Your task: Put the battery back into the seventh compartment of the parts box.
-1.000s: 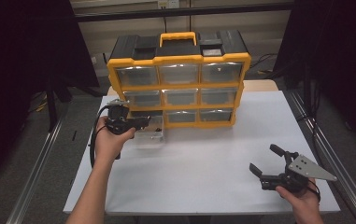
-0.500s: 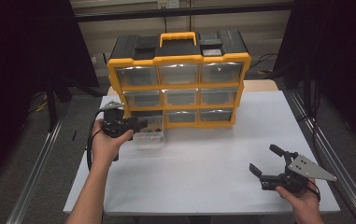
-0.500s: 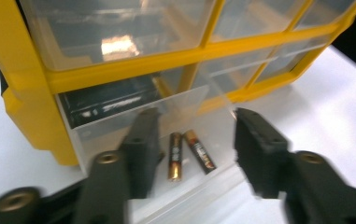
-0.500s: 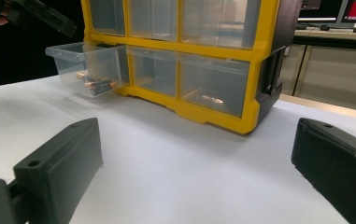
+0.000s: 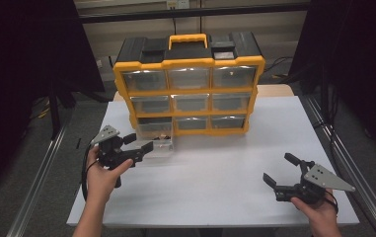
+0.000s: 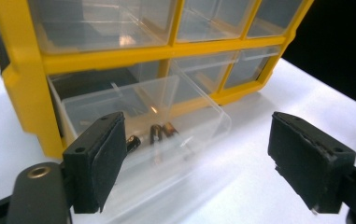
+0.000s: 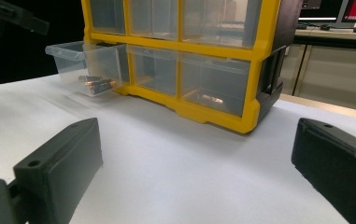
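Observation:
A yellow and black organizer point(image 5: 190, 84) with nine clear drawers stands at the back of the white table point(image 5: 215, 173). Its bottom-left drawer point(image 5: 158, 142) is pulled out, with a few small dark cylinders point(image 6: 159, 133) lying inside. My left gripper point(image 5: 141, 142) hovers just left of that drawer's front. Its jaws have just been opening and nothing is between them point(image 6: 194, 158). The right gripper point(image 5: 277, 168) rests open at the table's front right, and its view shows the drawer point(image 7: 87, 65) and the cylinders point(image 7: 96, 83).
The other drawers are closed; the bottom-right one holds a small item point(image 7: 210, 99). Dark gaps and metal rails point(image 5: 338, 163) run along both sides of the table. White tabletop lies between the two grippers.
The left gripper has drawn back from the organizer toward the near left and sunk a little, and its jaws have opened. The right gripper has stayed put.

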The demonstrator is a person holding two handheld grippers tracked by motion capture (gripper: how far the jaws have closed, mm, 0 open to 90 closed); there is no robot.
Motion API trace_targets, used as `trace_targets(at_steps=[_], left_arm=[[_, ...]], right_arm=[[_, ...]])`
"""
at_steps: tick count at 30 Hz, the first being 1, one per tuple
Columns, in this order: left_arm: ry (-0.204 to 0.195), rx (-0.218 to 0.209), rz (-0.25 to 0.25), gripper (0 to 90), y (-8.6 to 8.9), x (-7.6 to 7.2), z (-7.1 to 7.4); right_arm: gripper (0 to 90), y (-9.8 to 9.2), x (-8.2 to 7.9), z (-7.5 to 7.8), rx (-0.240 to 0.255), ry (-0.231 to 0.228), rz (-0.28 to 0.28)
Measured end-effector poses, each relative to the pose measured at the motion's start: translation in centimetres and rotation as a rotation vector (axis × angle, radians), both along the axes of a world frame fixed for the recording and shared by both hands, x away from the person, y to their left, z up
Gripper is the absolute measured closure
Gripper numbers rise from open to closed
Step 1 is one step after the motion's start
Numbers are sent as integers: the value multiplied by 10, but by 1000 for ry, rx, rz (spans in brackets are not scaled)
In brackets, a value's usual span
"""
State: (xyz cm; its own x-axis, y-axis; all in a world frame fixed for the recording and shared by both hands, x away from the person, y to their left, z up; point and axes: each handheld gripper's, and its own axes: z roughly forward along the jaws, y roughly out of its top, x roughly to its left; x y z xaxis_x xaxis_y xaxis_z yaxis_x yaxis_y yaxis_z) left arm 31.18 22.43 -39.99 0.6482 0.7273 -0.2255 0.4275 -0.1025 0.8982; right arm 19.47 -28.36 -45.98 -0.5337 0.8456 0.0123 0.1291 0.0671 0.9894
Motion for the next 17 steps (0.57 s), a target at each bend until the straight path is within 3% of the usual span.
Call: trace_targets(at_steps=[3, 7, 9, 11, 15, 17], left_arm=[[-41, -18, 9, 159, 7, -14, -9], [-68, 5, 17, 106, 16, -28, -17], [-88, -14, 20, 85, 21, -35, -20], [-88, -38, 14, 72, 25, -41, -27], [-99, -10, -8, 46, 30, -49, -39], [-99, -19, -17, 35, 30, -51, -41]], right_arm=[[17, 0, 0, 0, 1, -1, -4], [17, 0, 0, 0, -2, 0, -1], [17, 1, 0, 0, 0, 2, -4], [17, 1, 0, 0, 1, -2, 2], [17, 1, 0, 0, -4, -5, 2], [17, 1, 0, 0, -5, -4, 1]])
